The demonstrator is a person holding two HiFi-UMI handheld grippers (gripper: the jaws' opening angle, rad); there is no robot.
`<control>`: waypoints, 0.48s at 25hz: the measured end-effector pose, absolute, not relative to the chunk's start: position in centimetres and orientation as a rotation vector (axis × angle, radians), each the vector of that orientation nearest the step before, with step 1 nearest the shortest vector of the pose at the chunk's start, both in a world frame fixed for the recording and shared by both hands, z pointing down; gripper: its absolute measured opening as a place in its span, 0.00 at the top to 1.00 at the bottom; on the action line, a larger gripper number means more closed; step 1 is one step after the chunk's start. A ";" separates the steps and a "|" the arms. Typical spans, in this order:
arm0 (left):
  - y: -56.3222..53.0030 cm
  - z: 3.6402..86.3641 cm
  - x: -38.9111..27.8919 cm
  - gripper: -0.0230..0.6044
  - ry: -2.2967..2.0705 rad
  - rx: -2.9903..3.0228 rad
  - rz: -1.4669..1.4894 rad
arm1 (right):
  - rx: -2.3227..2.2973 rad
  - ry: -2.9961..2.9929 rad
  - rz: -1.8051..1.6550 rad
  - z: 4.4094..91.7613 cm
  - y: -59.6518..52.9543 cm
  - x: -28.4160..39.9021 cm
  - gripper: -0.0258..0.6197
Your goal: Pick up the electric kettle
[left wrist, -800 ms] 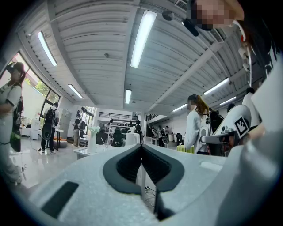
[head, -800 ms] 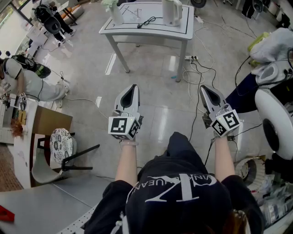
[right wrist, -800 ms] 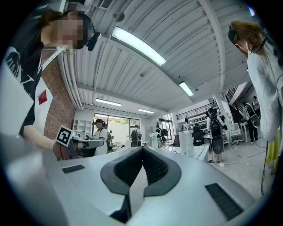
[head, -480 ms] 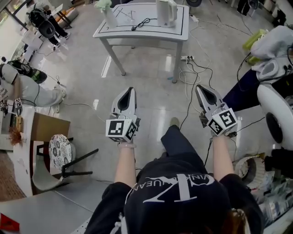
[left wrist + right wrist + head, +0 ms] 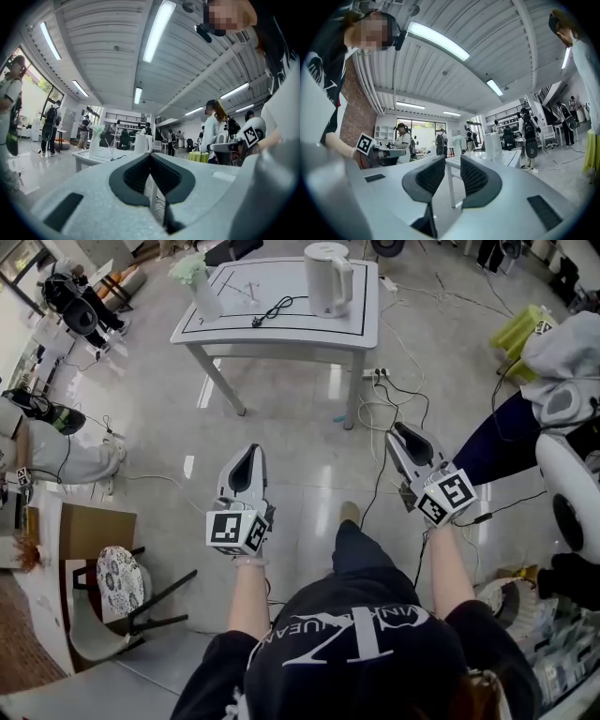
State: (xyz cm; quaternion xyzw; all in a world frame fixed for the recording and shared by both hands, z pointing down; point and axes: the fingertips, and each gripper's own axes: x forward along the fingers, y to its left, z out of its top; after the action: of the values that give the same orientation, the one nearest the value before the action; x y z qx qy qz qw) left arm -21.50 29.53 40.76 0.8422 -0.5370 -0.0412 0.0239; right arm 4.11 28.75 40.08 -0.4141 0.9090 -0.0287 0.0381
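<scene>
One table (image 5: 319, 327) stands at the top of the head view. On it are one kettle (image 5: 325, 277), one vase (image 5: 204, 298) and one black cable (image 5: 272, 311). Two grippers show mid-frame: the left gripper (image 5: 247, 456) and the right gripper (image 5: 401, 433). One chair (image 5: 89, 617) sits at lower left, bearing one round patterned cushion (image 5: 122, 579).

No legible text; shirt print (image 5: 361, 638) unreadable

The right claw (image 5: 451, 174), jaws apart and empty, faces the distant kettle (image 5: 492, 146).
</scene>
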 end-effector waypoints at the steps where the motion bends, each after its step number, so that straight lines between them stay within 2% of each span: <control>1: 28.6 41.1 -21.5 0.96 -1.662 2.599 -0.122 | -1.271 2.790 -0.099 40.4 27.6 4.3 0.83; 12: 16.6 41.5 -18.4 0.96 -1.672 2.574 -0.134 | -1.234 2.846 -0.151 41.3 16.0 6.9 0.80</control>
State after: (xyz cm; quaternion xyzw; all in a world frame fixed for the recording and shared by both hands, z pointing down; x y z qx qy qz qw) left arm -18.41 16.58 41.53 0.8373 -0.5438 -0.0435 0.0348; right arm 6.88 15.97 41.35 -0.3971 0.9163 -0.0487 0.0180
